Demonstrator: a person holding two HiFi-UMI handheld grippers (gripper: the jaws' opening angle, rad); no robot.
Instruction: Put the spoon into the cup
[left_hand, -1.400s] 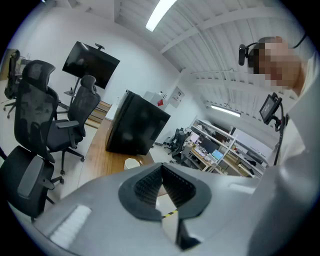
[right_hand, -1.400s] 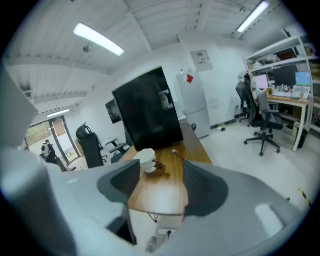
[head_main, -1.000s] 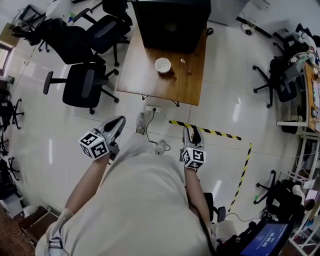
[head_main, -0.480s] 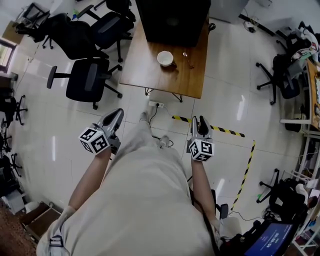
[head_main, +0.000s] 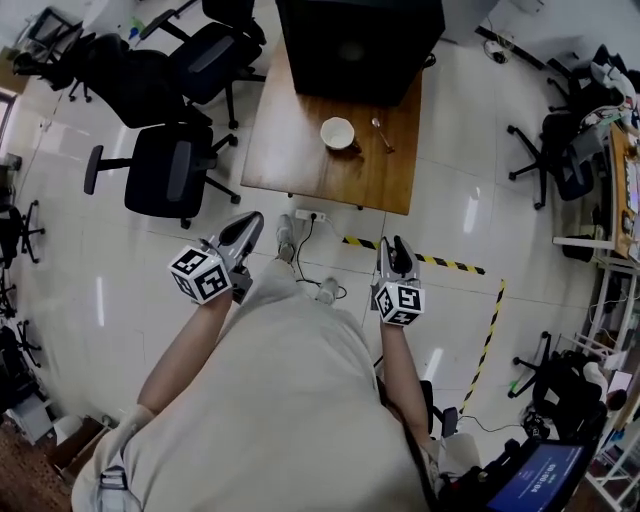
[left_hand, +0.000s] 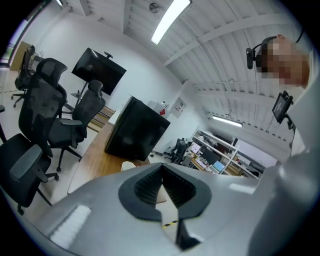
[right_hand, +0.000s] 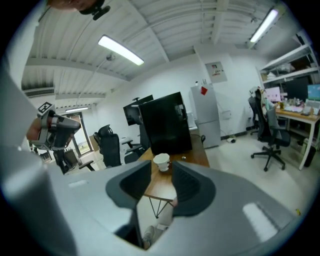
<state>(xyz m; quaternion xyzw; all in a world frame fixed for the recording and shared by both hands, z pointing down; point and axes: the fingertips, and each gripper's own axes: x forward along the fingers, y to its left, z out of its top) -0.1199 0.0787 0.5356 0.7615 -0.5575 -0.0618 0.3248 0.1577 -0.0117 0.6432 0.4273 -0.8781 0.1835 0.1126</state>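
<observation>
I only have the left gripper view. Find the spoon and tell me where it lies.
Observer: The spoon lies on the table, right of the cup in the head view, not in it.
Operator: Report the right tool.
Observer: The right tool has its jaws apart, nothing between them.
Operator: Say where both tools are.
Observer: The left tool and the right tool hang over the floor, short of the table's near edge.

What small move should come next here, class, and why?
Probably step closer and reach the right gripper toward the spoon: it lies on the table just right of the cup, far ahead of that open, empty gripper.
</observation>
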